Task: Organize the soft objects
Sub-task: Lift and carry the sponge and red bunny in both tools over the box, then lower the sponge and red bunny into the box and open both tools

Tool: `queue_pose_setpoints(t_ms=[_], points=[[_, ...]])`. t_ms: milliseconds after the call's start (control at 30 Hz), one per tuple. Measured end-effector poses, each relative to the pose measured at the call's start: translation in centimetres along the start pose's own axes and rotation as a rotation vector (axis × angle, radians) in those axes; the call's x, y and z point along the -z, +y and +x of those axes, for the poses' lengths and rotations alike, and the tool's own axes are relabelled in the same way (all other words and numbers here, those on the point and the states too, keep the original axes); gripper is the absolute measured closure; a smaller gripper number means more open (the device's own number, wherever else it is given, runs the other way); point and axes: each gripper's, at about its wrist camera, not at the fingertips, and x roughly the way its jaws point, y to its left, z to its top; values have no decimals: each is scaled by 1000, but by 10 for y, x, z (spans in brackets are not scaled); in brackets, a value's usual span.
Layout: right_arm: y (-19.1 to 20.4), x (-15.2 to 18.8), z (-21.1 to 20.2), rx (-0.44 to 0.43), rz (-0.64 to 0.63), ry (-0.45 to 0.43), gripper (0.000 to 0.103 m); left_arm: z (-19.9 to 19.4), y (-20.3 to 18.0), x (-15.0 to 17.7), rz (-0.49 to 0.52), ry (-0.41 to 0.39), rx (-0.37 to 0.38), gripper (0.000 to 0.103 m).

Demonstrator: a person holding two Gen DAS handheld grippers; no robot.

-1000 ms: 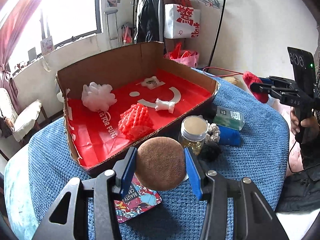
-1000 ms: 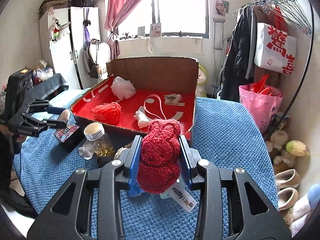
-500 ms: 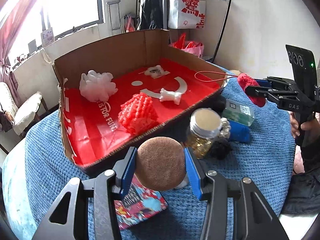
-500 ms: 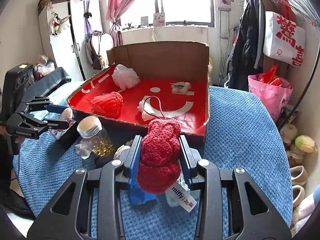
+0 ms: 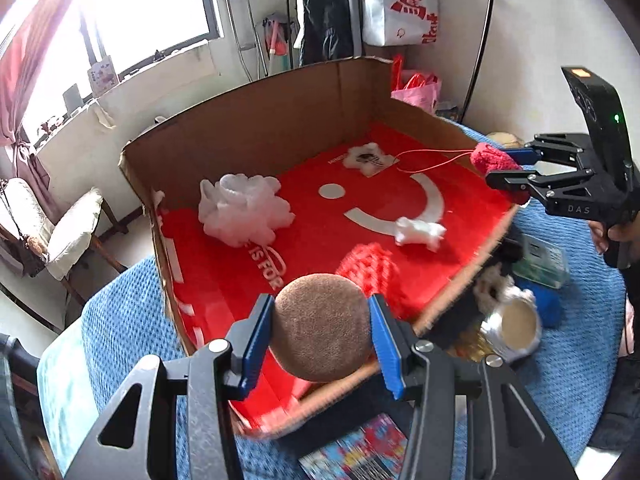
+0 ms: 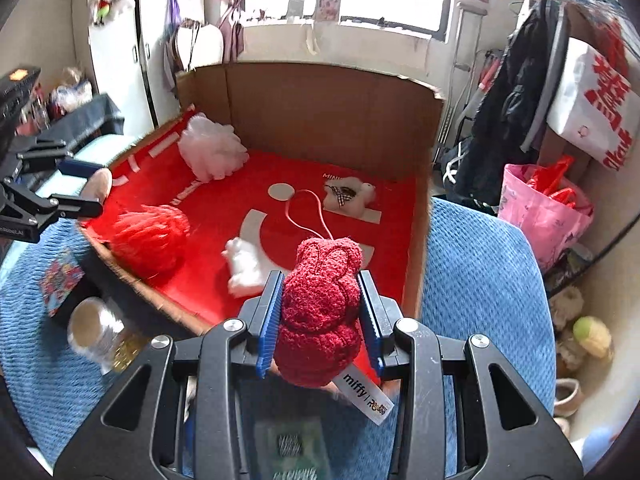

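Box [image 5: 248,128] contains four soft things: two puffs, two plushes.

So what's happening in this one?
A person is sorting soft things into a red-lined cardboard box. The left gripper is shut on a brown round sponge; the right gripper is shut on a red plush toy. Both hang over the box's edges, unreleased. Two puffs and small white plush toys already lie inside.
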Motion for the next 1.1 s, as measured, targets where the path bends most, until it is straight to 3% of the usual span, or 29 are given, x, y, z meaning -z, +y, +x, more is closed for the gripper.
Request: queue_pose_setpoints(t_ms=[367,667,1100], points=[[17,-46,77,29,-90,200,68,64,28,-39,-27,126,-9,52],[12,-50,117,54,-72,341,68,103,45,-47,-76,228,-26,52],[4,-52,125,50,-43,365,66,125,45,-45,-108,275,-35,50]])
